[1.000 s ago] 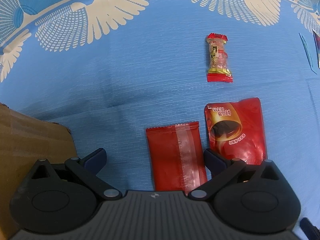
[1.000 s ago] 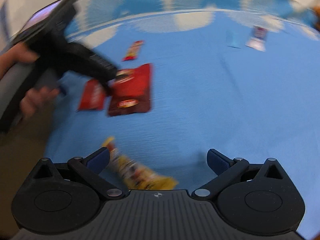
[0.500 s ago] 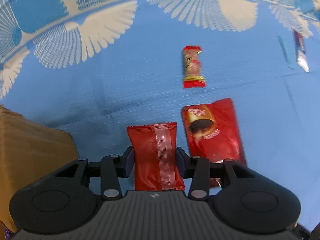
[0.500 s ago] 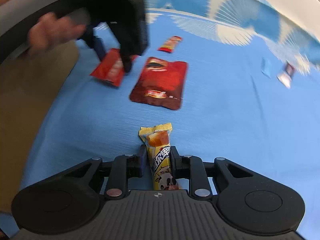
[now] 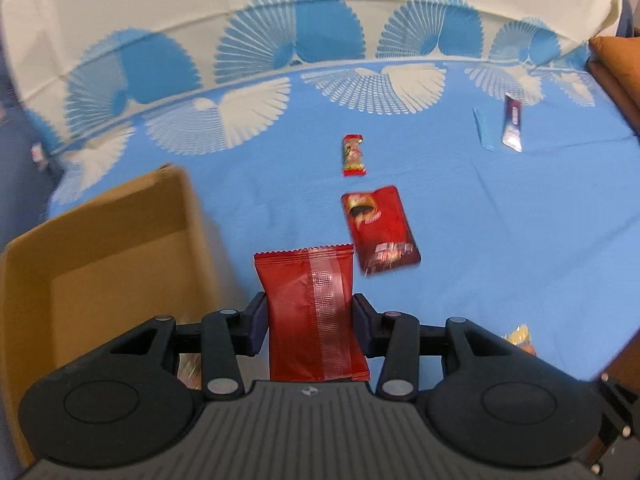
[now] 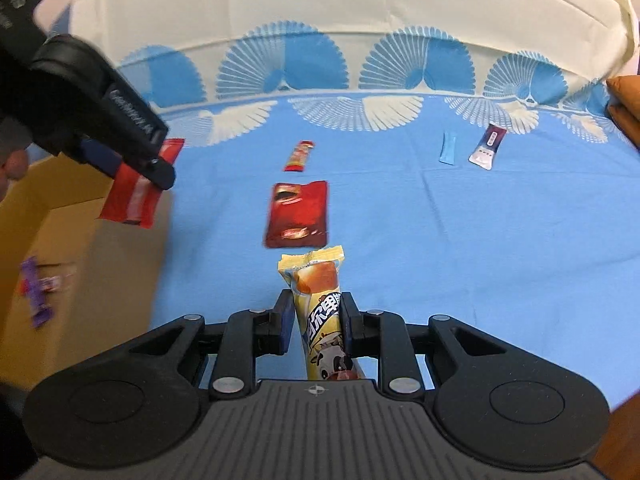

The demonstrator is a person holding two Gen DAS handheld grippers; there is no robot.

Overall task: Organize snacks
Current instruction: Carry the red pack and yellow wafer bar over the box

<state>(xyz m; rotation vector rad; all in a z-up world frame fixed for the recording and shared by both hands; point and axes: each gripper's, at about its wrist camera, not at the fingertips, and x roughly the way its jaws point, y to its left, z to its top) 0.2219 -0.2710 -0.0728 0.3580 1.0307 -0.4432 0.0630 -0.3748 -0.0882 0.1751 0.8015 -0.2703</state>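
Red packet clamped between left jaws — yellow snack between right.

We read this as a home-style tabletop setup: table under a blue cloth with white fan prints, loose snacks scattered on it, a cardboard box at the left edge. Room beyond isn't visible, so can't pin it further.

Red packet lifted, yellow bar lifted
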